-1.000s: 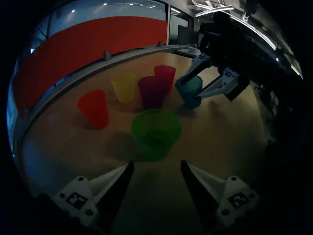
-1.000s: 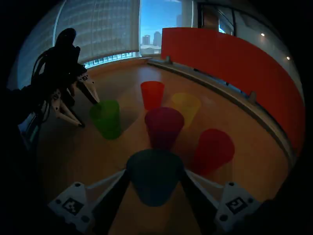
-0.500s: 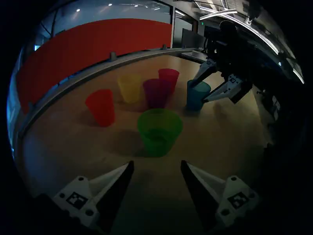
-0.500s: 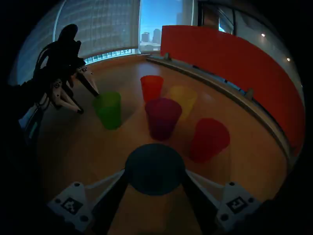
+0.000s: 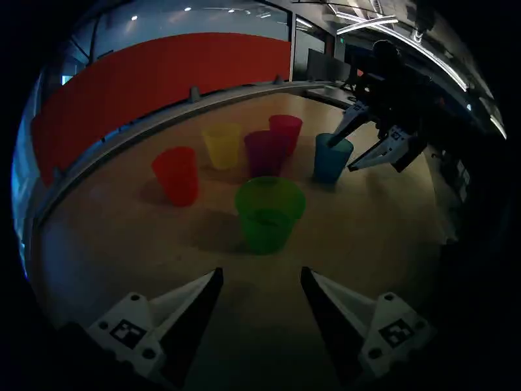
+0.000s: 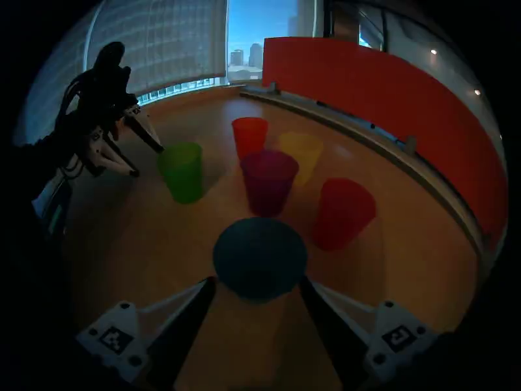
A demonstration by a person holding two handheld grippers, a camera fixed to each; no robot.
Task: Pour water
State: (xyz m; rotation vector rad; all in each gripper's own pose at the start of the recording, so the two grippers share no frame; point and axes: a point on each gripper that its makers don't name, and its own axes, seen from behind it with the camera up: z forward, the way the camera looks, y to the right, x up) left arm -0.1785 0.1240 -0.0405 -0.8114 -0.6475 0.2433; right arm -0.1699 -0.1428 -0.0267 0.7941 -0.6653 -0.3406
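Note:
Several coloured cups stand upright on a wooden table (image 5: 365, 221). A green cup (image 5: 269, 215) stands just ahead of my left gripper (image 5: 260, 272), which is open and holds nothing. A blue cup (image 6: 260, 257) rests on the table right in front of my right gripper (image 6: 256, 280). Its fingers are apart and flank the cup's lower part. In the left gripper view the right gripper (image 5: 339, 157) sits at the blue cup (image 5: 331, 158). In the right gripper view the left gripper (image 6: 148, 161) is beside the green cup (image 6: 182, 171). Whether any cup holds water cannot be told.
An orange cup (image 5: 177, 174), a yellow cup (image 5: 223, 144), a purple cup (image 5: 264, 151) and a red cup (image 5: 285, 130) cluster behind the green one. A raised rail (image 5: 130, 127) and a red panel (image 5: 143, 72) border the table's far side. A dark figure (image 6: 98, 98) holds the left gripper.
The blue cup went from tilted in my right gripper to upright on the table, and that gripper has drawn back from it. My left gripper backed slightly away from the green cup.

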